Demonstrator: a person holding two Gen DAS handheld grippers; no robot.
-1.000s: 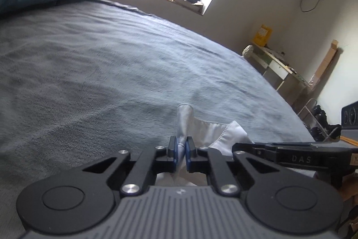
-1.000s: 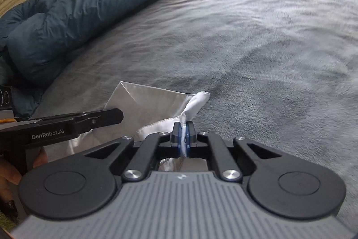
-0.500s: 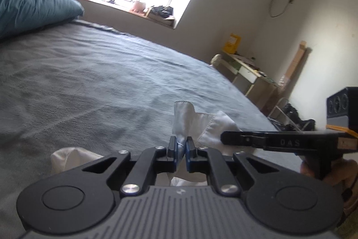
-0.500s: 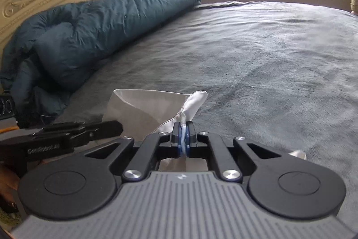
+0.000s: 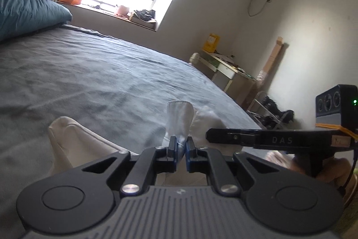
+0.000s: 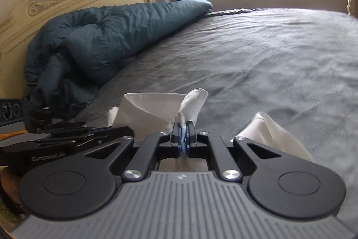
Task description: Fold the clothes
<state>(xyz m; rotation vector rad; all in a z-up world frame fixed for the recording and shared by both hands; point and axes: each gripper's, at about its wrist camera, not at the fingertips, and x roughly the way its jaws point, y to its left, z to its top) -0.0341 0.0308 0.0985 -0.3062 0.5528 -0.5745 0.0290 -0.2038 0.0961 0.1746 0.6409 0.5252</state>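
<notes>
1. Between the blue pads of the left gripper (image 5: 180, 145) a bunched edge of the white garment (image 5: 179, 118) is pinched tight; the jaws stand narrow, clamped on cloth.
2. Just beside it, the right gripper (image 6: 183, 133) is closed the same way on another corner of the garment, the cloth standing up past its fingertips.
3. Below and to the sides the rest of the garment hangs slack over the near edge of the grey bedspread (image 5: 89, 73), with a loose lobe on each outer side.
4. Risk, as I judge it: each grip holds only a thin gathered edge, so a quick swing could pull the cloth free of one gripper and drop that corner.
5. With the two grippers so close, the span between them may sag and fold unevenly.
6. Farther off, the teal duvet (image 6: 116, 37) is heaped by the headboard; a wide throw could land cloth on it.
7. Containers: none shows close by; the far desk (image 5: 226, 66) and windowsill hold clutter too small to name.
</notes>
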